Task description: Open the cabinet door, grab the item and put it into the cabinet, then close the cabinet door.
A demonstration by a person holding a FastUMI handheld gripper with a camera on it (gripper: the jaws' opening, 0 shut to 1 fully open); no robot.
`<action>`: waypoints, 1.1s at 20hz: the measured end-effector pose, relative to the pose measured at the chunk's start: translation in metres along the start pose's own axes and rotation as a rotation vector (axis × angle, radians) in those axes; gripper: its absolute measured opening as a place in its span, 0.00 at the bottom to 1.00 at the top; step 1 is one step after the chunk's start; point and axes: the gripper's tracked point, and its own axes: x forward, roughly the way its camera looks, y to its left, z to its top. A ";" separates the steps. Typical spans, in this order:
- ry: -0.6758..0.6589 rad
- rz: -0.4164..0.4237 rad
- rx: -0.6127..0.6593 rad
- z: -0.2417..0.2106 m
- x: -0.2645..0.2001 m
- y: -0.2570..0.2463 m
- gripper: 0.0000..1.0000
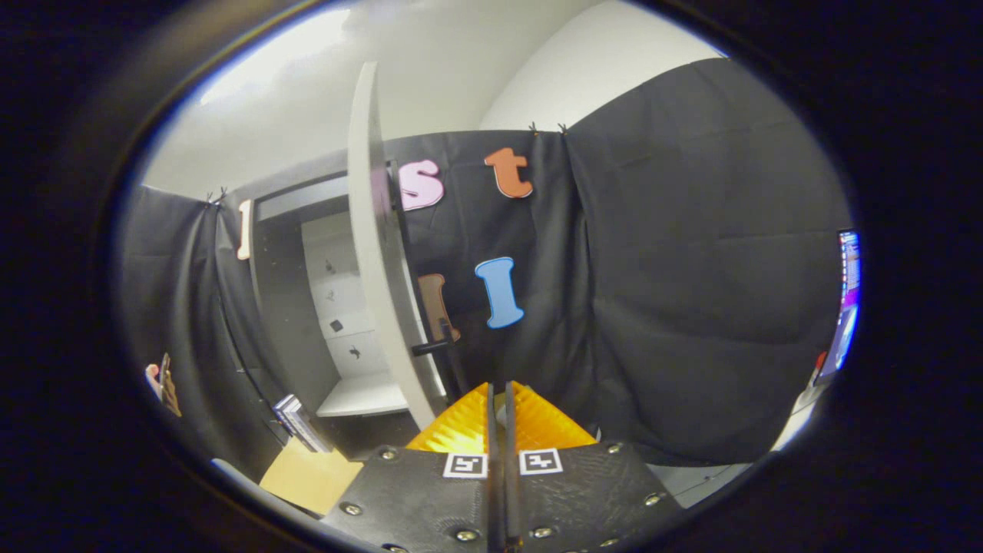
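Beyond the closed, empty hand-held gripper (pixel 500 399): open cabinet door (pixel 378 253), handle (pixel 431 347).

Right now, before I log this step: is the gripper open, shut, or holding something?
Gripper: shut, fingers pressed together with nothing between them, just short of the open white cabinet door and its dark handle.
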 end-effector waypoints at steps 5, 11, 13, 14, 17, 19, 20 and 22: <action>0.030 0.088 -0.108 -0.013 0.004 0.041 0.01; 0.051 0.249 -0.190 -0.024 0.007 0.101 0.01; 0.061 0.291 -0.209 -0.034 0.015 0.125 0.01; 0.069 0.320 -0.213 -0.039 0.016 0.138 0.01; 0.076 0.388 -0.218 -0.047 0.024 0.168 0.01; 0.094 0.415 -0.226 -0.056 0.032 0.182 0.01; 0.105 0.427 -0.230 -0.062 0.036 0.189 0.01; 0.133 0.448 -0.230 -0.079 0.045 0.200 0.01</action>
